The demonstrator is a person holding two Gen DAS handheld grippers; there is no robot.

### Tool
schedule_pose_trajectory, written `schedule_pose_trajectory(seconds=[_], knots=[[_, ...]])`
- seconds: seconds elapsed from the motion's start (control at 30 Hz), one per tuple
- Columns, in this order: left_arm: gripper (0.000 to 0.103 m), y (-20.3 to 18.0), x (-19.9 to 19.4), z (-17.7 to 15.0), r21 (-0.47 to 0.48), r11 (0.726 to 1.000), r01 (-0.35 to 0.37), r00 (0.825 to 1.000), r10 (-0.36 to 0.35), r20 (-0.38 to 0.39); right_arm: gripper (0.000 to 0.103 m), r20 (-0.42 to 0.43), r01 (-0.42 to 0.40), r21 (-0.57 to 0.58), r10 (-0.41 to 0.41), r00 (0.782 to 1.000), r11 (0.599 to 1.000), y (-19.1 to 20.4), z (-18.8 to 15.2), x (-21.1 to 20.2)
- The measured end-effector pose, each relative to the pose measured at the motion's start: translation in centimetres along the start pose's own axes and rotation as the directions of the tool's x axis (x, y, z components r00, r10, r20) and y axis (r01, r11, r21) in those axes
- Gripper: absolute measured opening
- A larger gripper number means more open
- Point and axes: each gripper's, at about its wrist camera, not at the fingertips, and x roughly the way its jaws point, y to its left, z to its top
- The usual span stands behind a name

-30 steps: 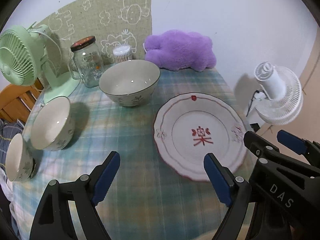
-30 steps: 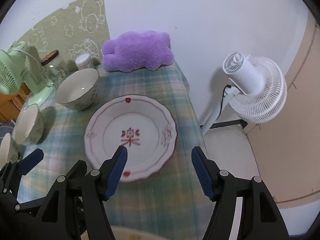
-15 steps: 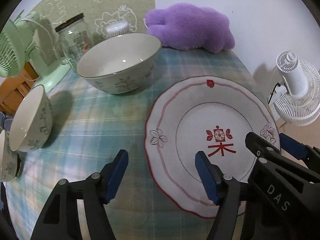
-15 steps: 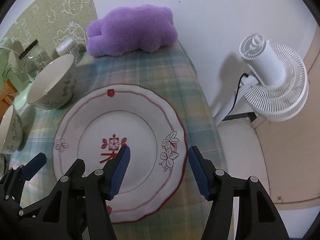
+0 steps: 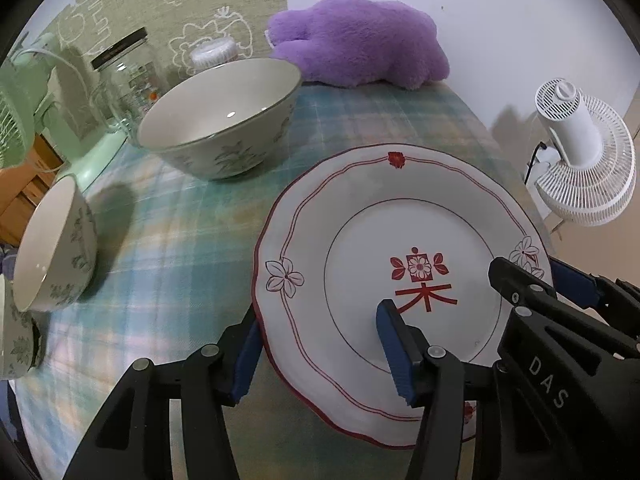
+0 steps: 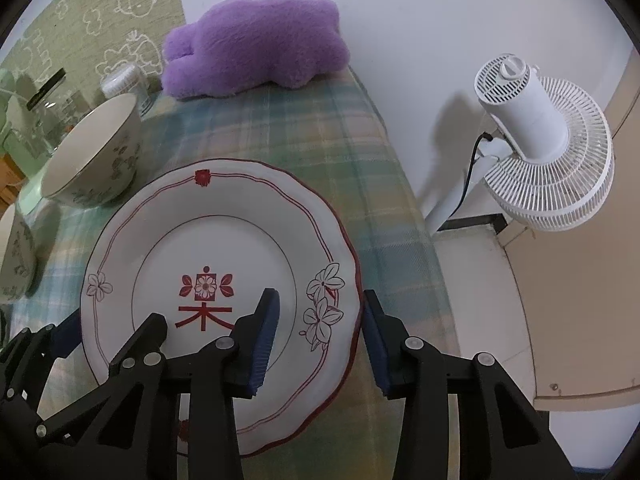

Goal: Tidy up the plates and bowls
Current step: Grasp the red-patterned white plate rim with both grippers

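Both tools, left tool (image 5: 320,350) and right tool (image 6: 320,334), spread, have advanced to straddle the plate's (image 6: 224,248) opposite rims.

A purple plush toy (image 5: 358,40) lies at the far edge of the table (image 5: 168,248), which carries a plaid cloth. A glass jar with a dark lid (image 5: 122,76) and a small clear container (image 5: 212,55) stand near a green patterned mat (image 5: 180,12) on the wall. A mint-green fan (image 5: 24,100) stands at far left. A white fan (image 6: 540,148) stands off the table's right side.
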Motion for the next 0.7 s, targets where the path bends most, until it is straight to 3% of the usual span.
schedule_pose_trajectory(seconds=[0.2, 0.37, 0.7], knots=[[0.056, 1.9, -1.2, -2.3, -0.014, 1.000, -0.011, 0.999, 0.011, -0.037, 0.044, -0.035, -0.029, -0.025, 0.028, 0.999, 0.999, 1.8, -2.0, -1.2], [0.057, 3.5, -1.1, -4.0, -0.051, 0.998, 0.021, 0.997, -0.024, -0.070, 0.045, -0.066, -0.048, -0.057, 0.044, 0.997, 0.997, 3.1, -3.6, -2.0], [0.061, 3.8, -0.4, -2.8, -0.034, 0.999, 0.000, 0.999, -0.001, -0.032, 0.047, -0.058, -0.062, -0.064, 0.059, 0.997, 0.996, 3.3, -2.3, 0.0]])
